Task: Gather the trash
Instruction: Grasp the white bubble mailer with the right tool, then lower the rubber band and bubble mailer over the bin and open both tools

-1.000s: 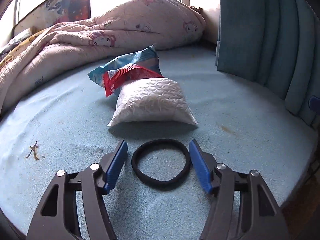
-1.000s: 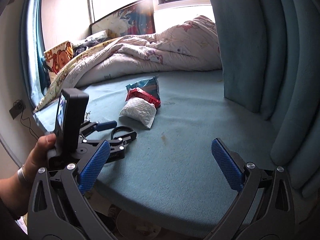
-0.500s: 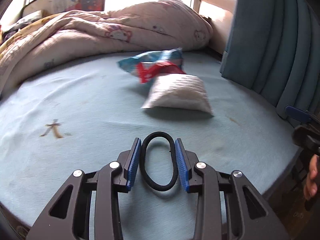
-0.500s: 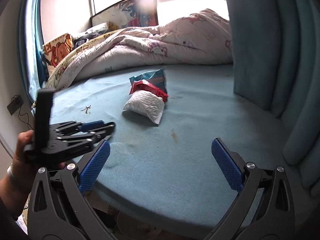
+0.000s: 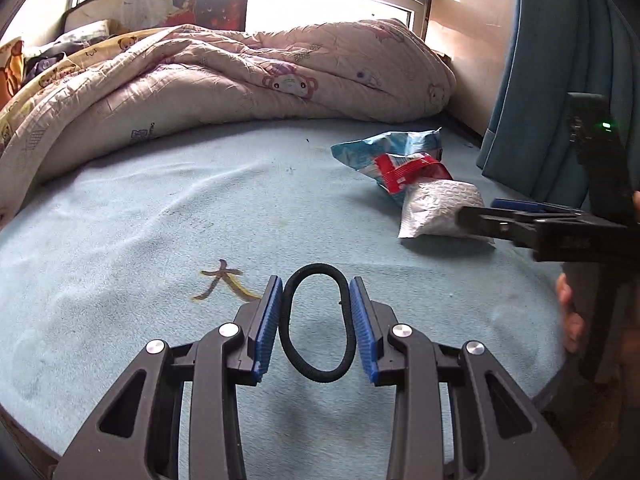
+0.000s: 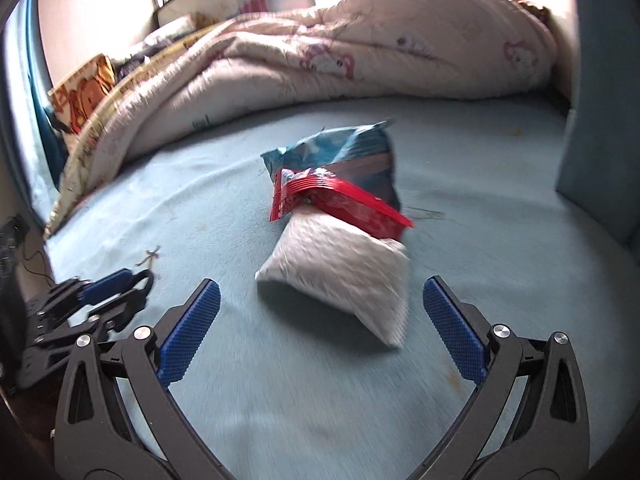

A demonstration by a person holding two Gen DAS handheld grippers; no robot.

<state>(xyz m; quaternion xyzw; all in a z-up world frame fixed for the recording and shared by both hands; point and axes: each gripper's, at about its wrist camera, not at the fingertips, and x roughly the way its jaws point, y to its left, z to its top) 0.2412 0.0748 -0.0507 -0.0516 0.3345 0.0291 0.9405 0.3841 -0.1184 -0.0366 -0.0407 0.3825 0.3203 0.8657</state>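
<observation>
My left claw (image 5: 315, 322) pinches the black hair tie (image 5: 315, 326); my right claw (image 6: 322, 330), spread, faces three wrappers (image 6: 340, 224) at twelve o'clock, uncollected.

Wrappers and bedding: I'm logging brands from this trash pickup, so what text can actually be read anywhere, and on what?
"大" mark: on the blue bed sheet.
Small dark print on the quilt: too small to read.
Red wrapper: print blurred, unreadable.
Blue wrapper: print unreadable.
White bag: no text visible.
</observation>
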